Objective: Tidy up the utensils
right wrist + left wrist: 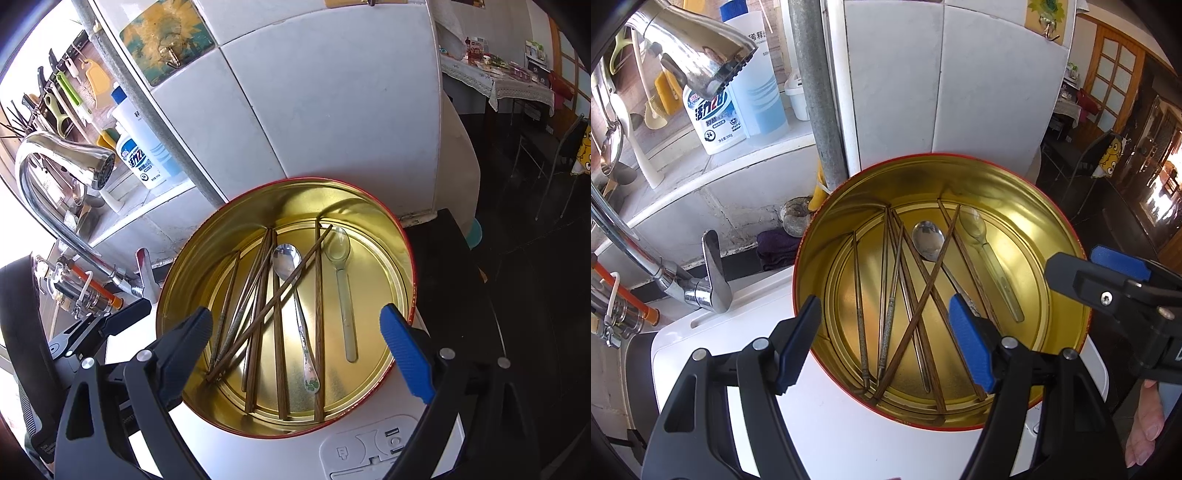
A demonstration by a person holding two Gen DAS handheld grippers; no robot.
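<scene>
A round gold tin with a red rim (1067,236) (192,258) stands on a white appliance. In it lie several wooden chopsticks (916,314) (279,354), two thin metal chopsticks (860,314) (225,317), a steel spoon (927,240) (288,258) and a clear plastic spoon (975,225) (341,254). My left gripper (882,343) is open and empty, hovering over the tin's near left part. My right gripper (303,350) is open and empty above the tin's front; it also shows in the left wrist view (1108,284).
A chrome faucet (698,62) (62,162) arches at the left over the sink. Detergent bottles (716,118) (140,155) stand on a tiled ledge. A grey pipe (820,92) and a white tiled pillar (960,74) rise behind the tin. The white appliance top (831,435) (369,450) carries the tin.
</scene>
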